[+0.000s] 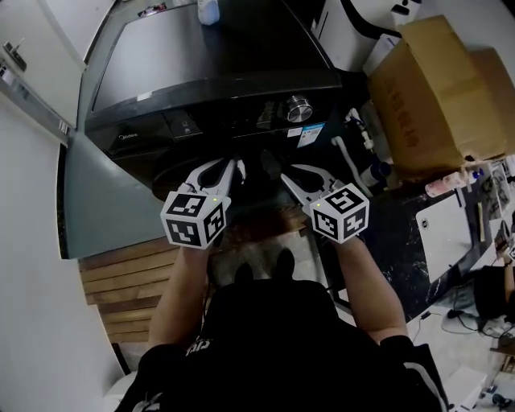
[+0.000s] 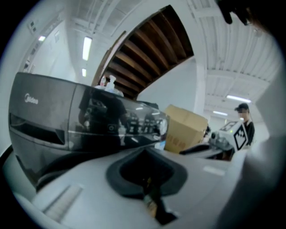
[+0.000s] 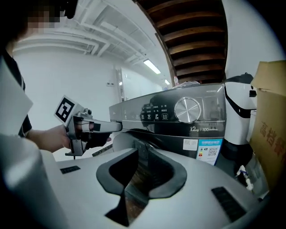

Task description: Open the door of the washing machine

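A black front-loading washing machine [image 1: 209,76] stands in front of me, with a silver knob [image 1: 299,107] on its control panel. Its round door [image 1: 170,174] shows as a dark curve under the panel. My left gripper [image 1: 236,166] points at the machine's front just below the panel, with its jaws together and nothing in them [image 2: 149,192]. Right beside it, my right gripper [image 1: 272,167] has a gap between its jaws [image 3: 134,179], and nothing is in that gap. In the right gripper view the knob [image 3: 187,109] and the left gripper [image 3: 89,127] are visible.
A large cardboard box [image 1: 438,96] stands right of the machine, with a white hose [image 1: 354,157] between them. A grey panel [image 1: 105,201] and wooden boards [image 1: 121,278] lie at the left. A white bottle [image 1: 208,10] sits on the machine's top.
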### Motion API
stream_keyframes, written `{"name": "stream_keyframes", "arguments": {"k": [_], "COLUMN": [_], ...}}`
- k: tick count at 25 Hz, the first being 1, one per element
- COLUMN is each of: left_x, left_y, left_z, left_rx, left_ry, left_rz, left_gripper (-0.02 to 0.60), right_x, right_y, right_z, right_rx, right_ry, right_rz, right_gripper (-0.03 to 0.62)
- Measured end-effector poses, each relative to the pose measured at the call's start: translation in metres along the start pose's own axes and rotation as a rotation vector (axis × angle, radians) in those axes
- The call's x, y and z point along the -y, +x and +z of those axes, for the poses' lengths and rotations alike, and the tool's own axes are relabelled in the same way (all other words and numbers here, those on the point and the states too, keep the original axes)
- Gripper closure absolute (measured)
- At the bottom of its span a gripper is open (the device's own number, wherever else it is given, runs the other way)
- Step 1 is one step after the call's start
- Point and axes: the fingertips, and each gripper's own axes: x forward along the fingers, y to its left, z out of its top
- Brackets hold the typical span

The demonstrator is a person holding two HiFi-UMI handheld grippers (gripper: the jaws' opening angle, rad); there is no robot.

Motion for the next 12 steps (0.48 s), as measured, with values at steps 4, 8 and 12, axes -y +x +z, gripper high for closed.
{"name": "stream_keyframes", "arguments": {"k": [4, 8, 12], "left_x": [-0.008, -0.011, -0.014], "left_y": [0.008, 0.014, 0.015], "left_z": [-0.001, -0.005, -0.005], "left_rx": [-0.005, -0.021, -0.030], "left_ry": [-0.018, -0.023, -0.022], "left_rz": [0.037, 0.055, 0.074], "left_gripper": [0.572, 0.574, 0.572], "right_x": [0.023, 0.047, 0.063], "right_y": [0.024, 0.047, 0.063], "right_z": [-0.006, -0.020, -0.037], "right_rx": [-0.075, -0.162, -0.219], "right_ry": [-0.056, -0.100, -0.096], "right_rz": [0.032, 0.048, 0.054], "right_gripper": [0.492, 0.457, 0.451]}}
